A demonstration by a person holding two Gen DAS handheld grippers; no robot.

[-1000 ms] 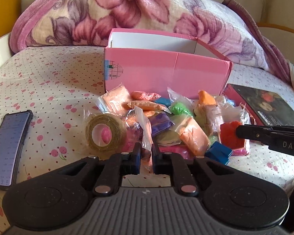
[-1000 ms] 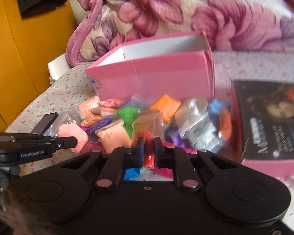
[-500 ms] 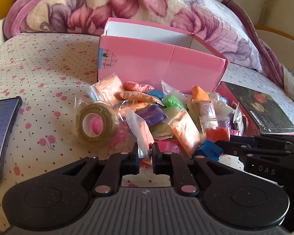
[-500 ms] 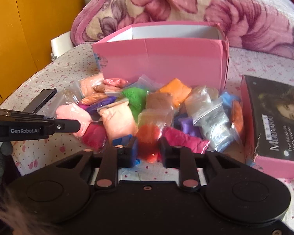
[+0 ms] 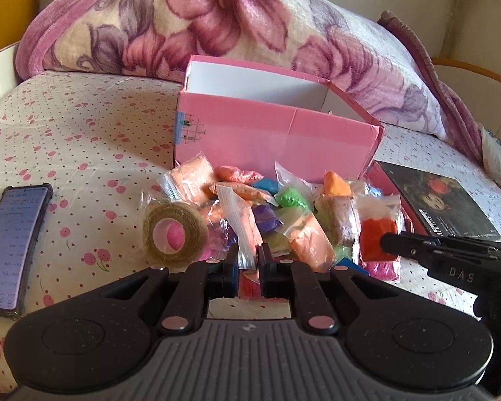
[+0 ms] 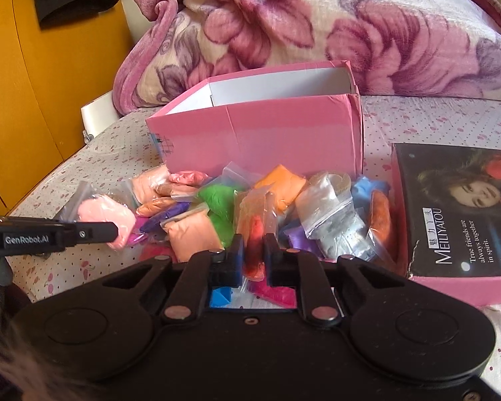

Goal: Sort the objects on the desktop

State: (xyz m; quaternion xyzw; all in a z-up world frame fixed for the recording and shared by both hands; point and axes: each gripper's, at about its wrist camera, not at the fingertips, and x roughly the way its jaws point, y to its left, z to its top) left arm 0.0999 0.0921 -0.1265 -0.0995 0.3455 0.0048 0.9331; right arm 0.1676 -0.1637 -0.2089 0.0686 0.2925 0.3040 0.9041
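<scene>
Left claw (image 5: 248,260) still pinching a clear bag (image 5: 242,224); right claw (image 6: 253,254) now clamped on orange-red bag (image 6: 254,230), lifted

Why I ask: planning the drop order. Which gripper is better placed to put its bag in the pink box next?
Right, narrowly: the right gripper, shut on a red bag, faces the pink box at its middle. The left gripper, also holding a peach bag, points nearer the box's left end.
</scene>
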